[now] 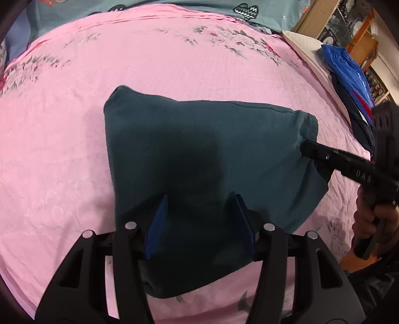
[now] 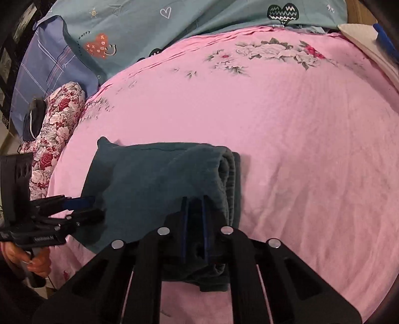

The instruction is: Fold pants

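Dark teal pants (image 1: 199, 139) lie folded into a compact bundle on the pink bedspread (image 1: 124, 69). My left gripper (image 1: 199, 202) is open, its blue-padded fingers (image 1: 157, 221) spread over the near part of the bundle. My right gripper (image 2: 194, 206) is shut on the pants' right folded edge (image 2: 224, 179), with cloth pinched between its fingers. In the left wrist view the right gripper (image 1: 305, 147) reaches in from the right and meets the bundle's right corner. In the right wrist view the left gripper (image 2: 87, 206) sits at the bundle's left edge, jaws apart.
Blue and dark folded clothes (image 1: 349, 72) are stacked at the bed's right edge on a white pillow (image 1: 306, 47). A teal patterned quilt (image 2: 174, 22), a blue plaid pillow (image 2: 49, 72) and a floral bolster (image 2: 57, 129) lie at the far and left sides. Wooden shelves (image 1: 349, 27) stand beyond.
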`<state>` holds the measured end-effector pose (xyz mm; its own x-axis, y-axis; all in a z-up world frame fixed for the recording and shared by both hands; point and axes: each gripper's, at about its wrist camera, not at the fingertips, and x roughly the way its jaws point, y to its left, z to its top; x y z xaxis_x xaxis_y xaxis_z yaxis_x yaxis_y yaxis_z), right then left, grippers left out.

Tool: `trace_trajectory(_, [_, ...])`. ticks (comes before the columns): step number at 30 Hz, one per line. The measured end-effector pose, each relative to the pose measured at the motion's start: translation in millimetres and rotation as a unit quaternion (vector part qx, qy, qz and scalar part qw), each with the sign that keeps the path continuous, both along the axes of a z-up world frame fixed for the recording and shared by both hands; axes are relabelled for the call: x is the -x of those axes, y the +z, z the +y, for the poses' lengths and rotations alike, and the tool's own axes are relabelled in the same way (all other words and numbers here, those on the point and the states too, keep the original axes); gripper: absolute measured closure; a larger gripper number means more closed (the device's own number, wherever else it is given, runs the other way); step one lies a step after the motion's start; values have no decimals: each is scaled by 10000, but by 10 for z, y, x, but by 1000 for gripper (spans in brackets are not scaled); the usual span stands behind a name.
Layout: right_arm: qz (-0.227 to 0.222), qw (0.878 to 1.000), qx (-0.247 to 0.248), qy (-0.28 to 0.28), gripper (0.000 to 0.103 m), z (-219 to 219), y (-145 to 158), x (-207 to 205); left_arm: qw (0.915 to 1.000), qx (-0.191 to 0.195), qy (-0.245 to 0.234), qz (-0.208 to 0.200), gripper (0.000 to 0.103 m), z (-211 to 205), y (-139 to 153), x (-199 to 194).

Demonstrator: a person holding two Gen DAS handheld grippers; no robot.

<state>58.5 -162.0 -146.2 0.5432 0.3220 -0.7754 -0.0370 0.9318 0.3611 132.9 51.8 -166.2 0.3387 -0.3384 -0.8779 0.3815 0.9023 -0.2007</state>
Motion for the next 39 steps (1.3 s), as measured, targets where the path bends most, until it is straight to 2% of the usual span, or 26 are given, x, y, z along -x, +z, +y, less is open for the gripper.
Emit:
trace_trajectory(3, [181, 9998, -15, 10, 88, -14, 129, -13, 9999, -109, 45, 47, 49, 49, 136, 22])
trace_trajectory(5, [-56, 9999, 134, 43, 85, 51, 342, 56, 9998, -56, 85, -178, 45, 131, 305, 98])
trace_trajectory(8, [-336, 9987, 194, 324, 85, 177, 552, 65, 9998, -28, 38, -215, 42, 179, 333, 176])
trace_trajectory(11, [-290, 9987, 337, 269, 85, 229, 512, -108, 9998, -209, 26, -55, 42, 141, 176, 226])
trace_trajectory(14, [72, 9987, 504, 27, 85, 186, 332, -318, 9996, -284, 59, -18, 42, 81, 62, 268])
trace_trajectory(17, [457, 9972, 589, -42, 86, 140, 117, -452, 9994, -315, 103, -40, 42, 80, 42, 281])
trace_trajectory(20, [536, 9965, 645, -56, 87, 145, 83, -498, 9995, -289, 140, -32, 42, 87, 27, 289])
trace_trajectory(28, [570, 9972, 487, 30, 87, 85, 83, -508, 9990, -378, 177, -134, 41, 32, 3, 310])
trace_trajectory(31, [708, 9965, 427, 110, 87, 69, 120, -533, 9988, -428, 196, -155, 41, 17, 3, 314])
trace_trajectory(33, [735, 9963, 397, 214, 85, 81, 227, -503, 9987, -435, 221, -158, 40, 11, 4, 310])
trace_trajectory(36, [459, 9974, 252, 504, 85, 131, 470, -319, 9985, -450, 254, -172, 40, 8, -1, 312])
trace_trajectory(39, [494, 9948, 73, 888, 85, 162, 507, -120, 9983, -476, 288, -191, 40, 2, -11, 315])
